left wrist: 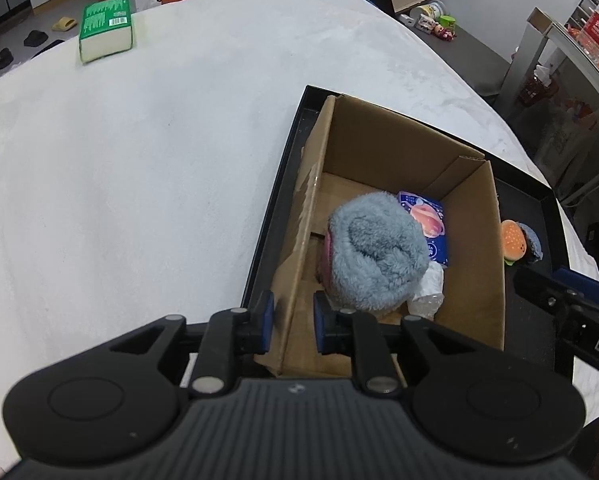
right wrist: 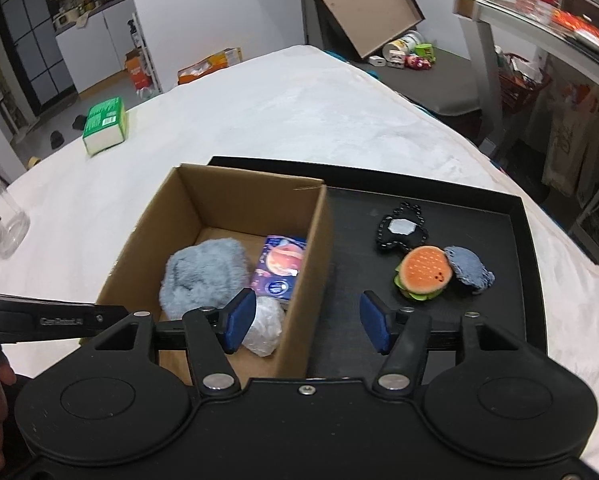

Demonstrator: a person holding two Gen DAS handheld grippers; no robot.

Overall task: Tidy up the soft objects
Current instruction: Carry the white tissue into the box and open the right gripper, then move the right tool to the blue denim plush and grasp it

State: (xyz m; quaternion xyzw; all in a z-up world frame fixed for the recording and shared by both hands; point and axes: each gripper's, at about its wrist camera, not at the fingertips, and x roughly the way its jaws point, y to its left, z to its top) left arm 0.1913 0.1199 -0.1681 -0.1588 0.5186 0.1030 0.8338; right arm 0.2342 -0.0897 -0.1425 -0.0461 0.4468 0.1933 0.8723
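Covering the table, a white fuzzy cloth (right wrist: 259, 120) carries a flat black tray (right wrist: 479, 196) w/ an open corrugated cardboard box (right wrist: 255, 196). Inside: shaggy grey-blue plush (right wrist: 203, 276), glossy planet-print pack (right wrist: 281, 268), crinkly clear plastic wad (right wrist: 263, 324). On tray beside box: burger plush (right wrist: 421, 272), round grey pad (right wrist: 469, 270). Left gripper (left wrist: 293, 320) straddles box's wall, blue pads apart; right gripper (right wrist: 307, 322) wide open, empty.
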